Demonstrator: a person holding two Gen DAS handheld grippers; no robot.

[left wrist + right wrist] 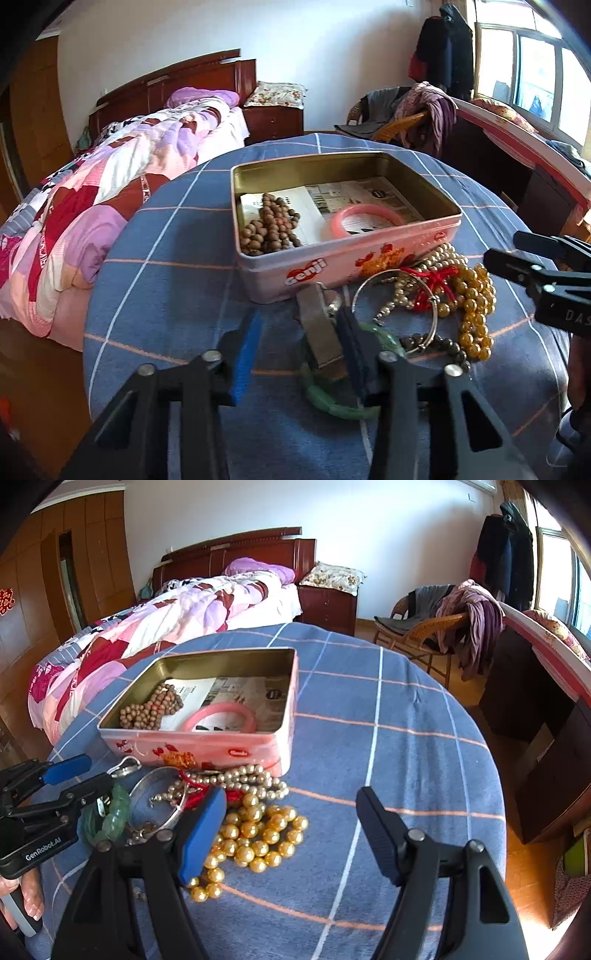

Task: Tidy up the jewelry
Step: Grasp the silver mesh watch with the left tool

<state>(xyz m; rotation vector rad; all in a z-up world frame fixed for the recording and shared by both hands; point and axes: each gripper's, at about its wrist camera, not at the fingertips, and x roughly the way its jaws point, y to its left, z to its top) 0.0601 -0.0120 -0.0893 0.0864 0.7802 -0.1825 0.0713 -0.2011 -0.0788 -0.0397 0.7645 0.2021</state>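
A pink open tin [332, 266] [207, 746] sits on the blue checked cloth; it holds brown wooden beads [269, 225] [151, 709] and a pink bangle [365, 221] [221, 716]. In front of it lies a pile: gold bead necklace [472, 310] [255, 834], pearl strand [240, 779], red cord [432, 284], silver bangle [395, 310] [159, 801], green bangle [332, 398] [110, 816], dark beads [439, 343]. My left gripper [299, 336] is open over the green bangle and a grey strap [319, 332]. My right gripper [291, 823] is open above the gold beads.
The round table [406, 738] drops off on all sides. A bed with a patchwork quilt [110, 192] lies to the left, a wicker chair with clothes [436, 627] behind, and a desk [546, 701] to the right under a window.
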